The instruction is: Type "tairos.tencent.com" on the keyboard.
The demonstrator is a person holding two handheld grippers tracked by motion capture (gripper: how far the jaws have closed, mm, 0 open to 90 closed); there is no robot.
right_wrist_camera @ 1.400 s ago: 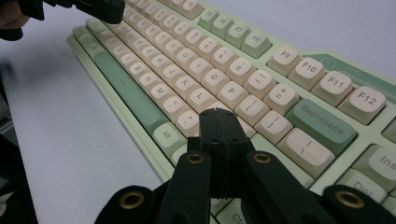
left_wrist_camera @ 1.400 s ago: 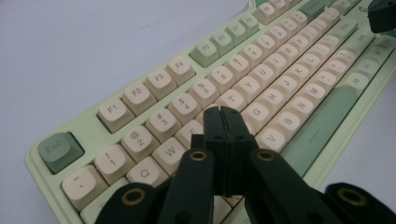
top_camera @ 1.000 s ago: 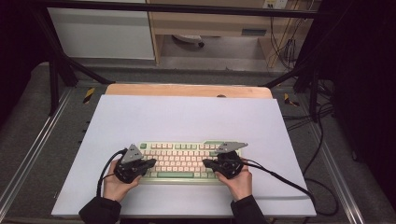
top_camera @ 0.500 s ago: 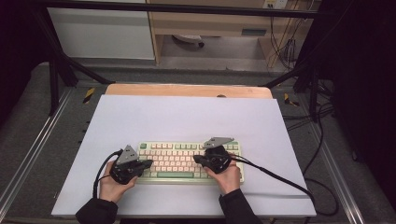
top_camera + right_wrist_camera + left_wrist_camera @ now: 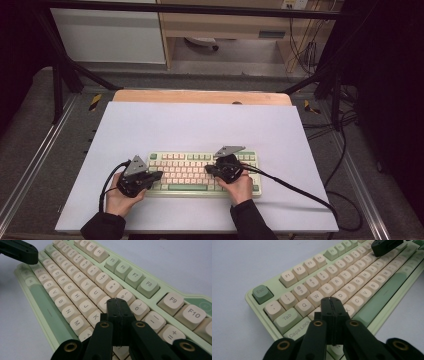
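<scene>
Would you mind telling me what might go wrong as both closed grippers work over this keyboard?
1. The left gripper, jaws shut, sits where A, S and Z crowd together; its blunt tip could press a neighbouring key by mistake.
2. The right gripper is over the I, O, K area, so the same mis-press looks possible there.
3. The keyboard lies loose on the white mat; an angled push might slide it.

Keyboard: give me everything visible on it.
The keyboard is compact, with a pale green plastic-looking case, cream letter keys, and green Esc, spacebar and some function keys. It lies flat on the white table sheet, near the person's edge. The shut left gripper and right gripper hover over its keys; contact is unclear.
</scene>
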